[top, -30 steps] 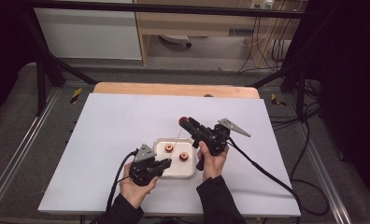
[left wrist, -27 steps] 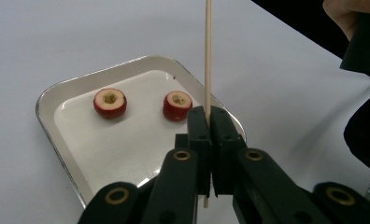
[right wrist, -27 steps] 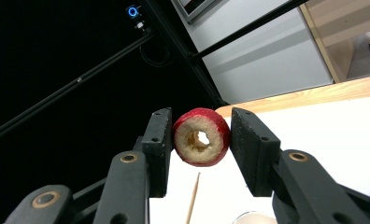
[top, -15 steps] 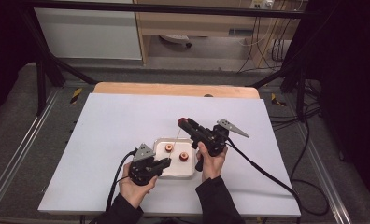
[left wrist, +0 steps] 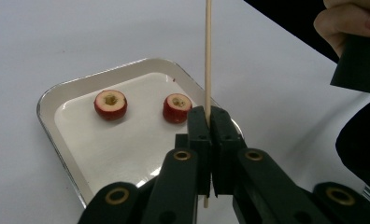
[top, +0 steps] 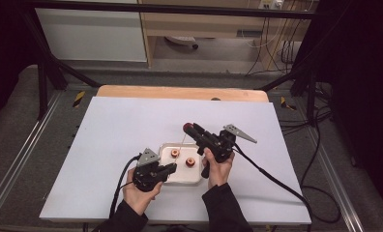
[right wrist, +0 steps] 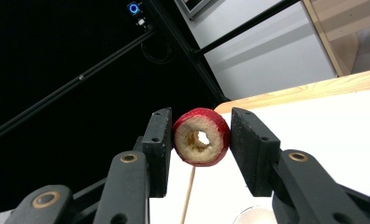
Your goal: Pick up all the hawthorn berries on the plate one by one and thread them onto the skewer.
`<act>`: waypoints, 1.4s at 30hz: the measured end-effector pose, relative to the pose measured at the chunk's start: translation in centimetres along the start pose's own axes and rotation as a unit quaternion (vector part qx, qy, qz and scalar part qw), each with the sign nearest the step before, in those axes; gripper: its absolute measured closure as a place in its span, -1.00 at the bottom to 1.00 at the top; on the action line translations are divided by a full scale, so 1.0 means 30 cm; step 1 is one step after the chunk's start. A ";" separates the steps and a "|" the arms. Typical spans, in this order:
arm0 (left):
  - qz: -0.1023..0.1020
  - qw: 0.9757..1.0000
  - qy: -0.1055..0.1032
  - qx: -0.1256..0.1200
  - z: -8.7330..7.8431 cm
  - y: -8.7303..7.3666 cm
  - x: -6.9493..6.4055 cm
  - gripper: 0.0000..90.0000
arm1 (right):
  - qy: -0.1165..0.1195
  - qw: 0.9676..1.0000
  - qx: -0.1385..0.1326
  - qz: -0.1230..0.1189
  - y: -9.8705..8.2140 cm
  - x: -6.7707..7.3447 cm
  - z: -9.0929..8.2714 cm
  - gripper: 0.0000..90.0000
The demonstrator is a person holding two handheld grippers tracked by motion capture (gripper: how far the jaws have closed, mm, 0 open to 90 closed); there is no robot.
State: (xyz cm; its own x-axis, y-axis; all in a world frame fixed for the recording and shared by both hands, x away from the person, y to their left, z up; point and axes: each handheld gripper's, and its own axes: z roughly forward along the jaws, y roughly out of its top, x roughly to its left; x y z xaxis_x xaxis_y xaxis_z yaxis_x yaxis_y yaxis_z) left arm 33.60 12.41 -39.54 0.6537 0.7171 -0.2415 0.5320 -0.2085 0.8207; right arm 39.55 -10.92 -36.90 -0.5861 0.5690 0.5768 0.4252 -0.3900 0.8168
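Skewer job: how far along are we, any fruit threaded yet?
None threaded yet: the wooden skewer is bare above the left gripper, which clamps it upright. In hand: the right gripper holds one cored red fruit ring above the skewer's tip, hole not yet over it. Left: thread that ring, then the two cored pieces waiting in the metal tray.

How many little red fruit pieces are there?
3. Two red cored fruit pieces lie side by side in the white metal tray; the third is pinched in the right tongs.
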 end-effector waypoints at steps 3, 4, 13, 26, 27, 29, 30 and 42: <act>-0.003 1.000 -0.002 0.001 -0.003 0.002 0.001 0.96 | 0.001 1.000 0.002 -0.004 -0.009 -0.001 0.003 0.34; -0.004 1.000 -0.002 0.001 -0.003 0.002 0.002 0.96 | 0.000 1.000 0.004 -0.006 -0.014 -0.002 0.005 0.34; -0.016 1.000 -0.007 0.012 0.001 0.000 0.007 0.97 | -0.002 1.000 0.009 -0.022 -0.036 0.001 0.007 0.35; -0.021 0.999 -0.013 0.025 0.003 -0.002 0.016 0.97 | 0.000 0.999 0.032 -0.018 -0.048 0.005 0.005 0.35; -0.020 0.999 -0.014 0.026 0.004 -0.002 0.017 0.97 | 0.001 0.999 0.034 -0.018 -0.047 0.005 0.004 0.35; -0.020 0.999 -0.015 0.026 0.005 -0.002 0.015 0.97 | -0.001 0.999 0.038 -0.019 -0.044 0.006 0.002 0.36; -0.019 0.999 -0.015 0.025 0.005 -0.001 0.014 0.97 | -0.001 0.999 0.039 -0.019 -0.043 0.006 0.001 0.36; -0.016 1.000 0.003 0.017 -0.001 0.011 0.023 0.97 | 0.019 0.996 0.087 -0.007 -0.103 0.007 0.013 0.37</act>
State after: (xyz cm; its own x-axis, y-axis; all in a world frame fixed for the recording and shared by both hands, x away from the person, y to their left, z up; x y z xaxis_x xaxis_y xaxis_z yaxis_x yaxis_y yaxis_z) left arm 34.20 12.85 -39.42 0.6337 0.7272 -0.2638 0.5700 -0.2084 0.7948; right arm 38.39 -9.31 -39.29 -0.6173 0.5440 0.5683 0.5282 -0.2488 0.8119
